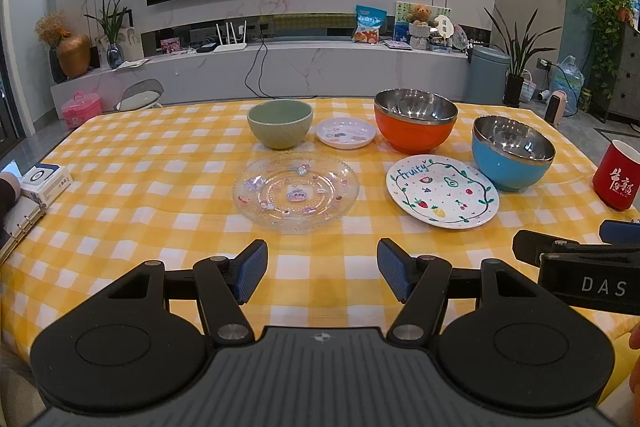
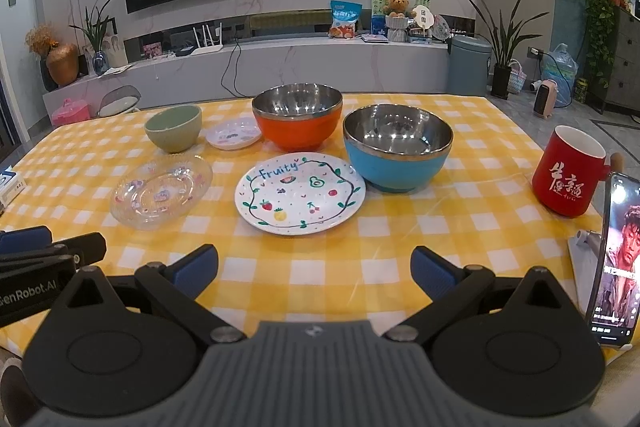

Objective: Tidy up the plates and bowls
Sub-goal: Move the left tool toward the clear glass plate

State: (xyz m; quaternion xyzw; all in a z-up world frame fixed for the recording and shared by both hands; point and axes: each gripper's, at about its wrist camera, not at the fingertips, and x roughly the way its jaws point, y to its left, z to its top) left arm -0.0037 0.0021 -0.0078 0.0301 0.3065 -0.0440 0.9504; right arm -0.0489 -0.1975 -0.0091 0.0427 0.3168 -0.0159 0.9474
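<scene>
Both jaws spread, empty, low over the bench [image 1: 120, 187]. Glass plate [image 1: 295, 191] dead ahead of left gripper [image 1: 322, 269]; fruit plate [image 2: 300, 195] ahead of right gripper [image 2: 314, 273].

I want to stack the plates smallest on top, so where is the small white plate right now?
In both views the small white plate sits at the table's far side, between the green bowl and the orange bowl.
</scene>
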